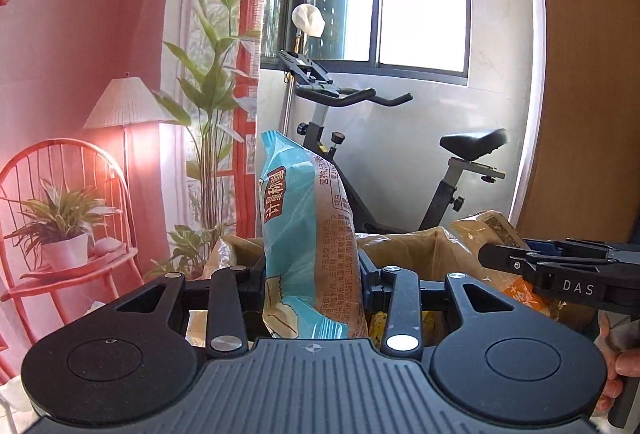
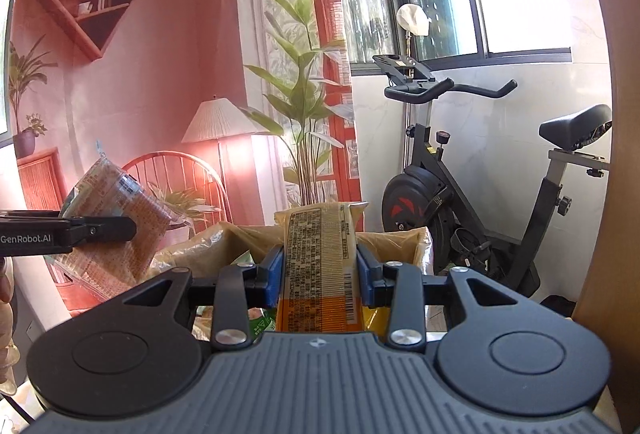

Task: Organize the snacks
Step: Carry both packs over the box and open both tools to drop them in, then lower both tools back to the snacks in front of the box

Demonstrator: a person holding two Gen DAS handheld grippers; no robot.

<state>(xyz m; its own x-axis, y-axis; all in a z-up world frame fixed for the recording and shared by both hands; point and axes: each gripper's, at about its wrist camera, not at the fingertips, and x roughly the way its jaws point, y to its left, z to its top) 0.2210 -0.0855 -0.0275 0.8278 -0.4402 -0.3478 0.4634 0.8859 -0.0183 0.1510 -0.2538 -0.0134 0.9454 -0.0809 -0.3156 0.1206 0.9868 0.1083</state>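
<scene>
My left gripper (image 1: 312, 274) is shut on a light-blue bread packet (image 1: 304, 234) and holds it upright above an open cardboard box (image 1: 420, 246) lined with plastic. My right gripper (image 2: 318, 270) is shut on a yellow and orange snack packet (image 2: 318, 262), also held above the box (image 2: 404, 242). In the left wrist view the right gripper (image 1: 560, 270) comes in from the right with its packet (image 1: 492, 230). In the right wrist view the left gripper (image 2: 100, 228) comes in from the left with the bread packet (image 2: 116, 234). More snack packets lie inside the box, mostly hidden.
A black exercise bike (image 1: 400, 161) stands behind the box under the window. A red chair with a potted plant (image 1: 60, 226), a floor lamp (image 1: 124, 105) and a tall plant (image 1: 212, 113) are at the left. A wooden panel (image 1: 588, 73) is at the right.
</scene>
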